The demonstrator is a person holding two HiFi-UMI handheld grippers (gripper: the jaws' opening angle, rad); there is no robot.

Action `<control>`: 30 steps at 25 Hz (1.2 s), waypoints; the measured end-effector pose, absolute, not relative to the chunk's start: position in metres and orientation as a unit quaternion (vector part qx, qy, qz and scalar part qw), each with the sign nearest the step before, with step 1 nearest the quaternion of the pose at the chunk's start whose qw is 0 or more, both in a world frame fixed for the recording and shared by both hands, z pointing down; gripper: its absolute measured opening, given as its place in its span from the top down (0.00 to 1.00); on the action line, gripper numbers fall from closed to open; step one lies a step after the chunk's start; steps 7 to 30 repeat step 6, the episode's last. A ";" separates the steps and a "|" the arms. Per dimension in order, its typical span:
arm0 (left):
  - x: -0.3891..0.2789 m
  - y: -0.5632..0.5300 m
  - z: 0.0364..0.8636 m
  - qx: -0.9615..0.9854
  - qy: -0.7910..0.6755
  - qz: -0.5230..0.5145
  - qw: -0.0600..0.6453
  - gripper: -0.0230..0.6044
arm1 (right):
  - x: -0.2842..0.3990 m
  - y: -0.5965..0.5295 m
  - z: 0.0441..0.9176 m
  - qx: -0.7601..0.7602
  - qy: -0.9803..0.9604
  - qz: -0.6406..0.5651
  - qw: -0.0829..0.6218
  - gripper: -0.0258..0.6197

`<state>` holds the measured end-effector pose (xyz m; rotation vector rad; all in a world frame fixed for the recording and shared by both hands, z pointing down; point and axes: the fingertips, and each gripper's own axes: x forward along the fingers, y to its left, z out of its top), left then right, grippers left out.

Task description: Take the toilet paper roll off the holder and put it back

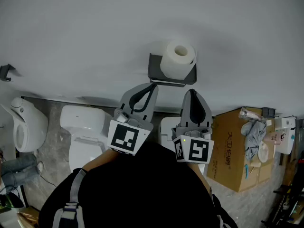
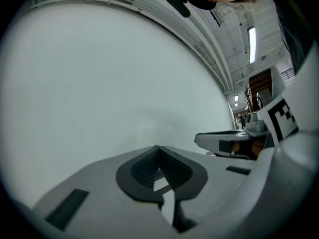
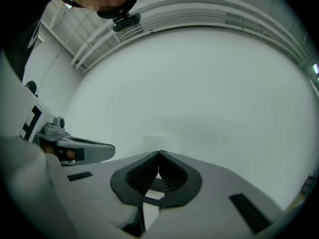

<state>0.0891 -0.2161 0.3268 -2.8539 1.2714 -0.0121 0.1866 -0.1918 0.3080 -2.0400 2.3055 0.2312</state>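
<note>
- Toilet paper roll sits on wall holder, just beyond both tips, core facing camera.
- Right hand-held gripper nearer than left hand-held gripper; both closed, empty.

Warehouse-like room, toilet, urinal, cardboard box

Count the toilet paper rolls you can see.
1: the roll sits on the grey holder on the wall. No other shows, though the box at right could hide more.
</note>
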 end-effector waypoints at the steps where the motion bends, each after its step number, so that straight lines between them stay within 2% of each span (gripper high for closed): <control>1: 0.090 -0.216 0.326 -0.914 0.406 -0.003 0.009 0.95 | 0.187 -0.192 0.308 -0.660 0.747 0.076 0.027 0.92; 30: 0.090 -0.217 0.324 -0.915 0.404 0.000 0.011 0.95 | 0.185 -0.193 0.307 -0.659 0.748 0.079 0.024 0.92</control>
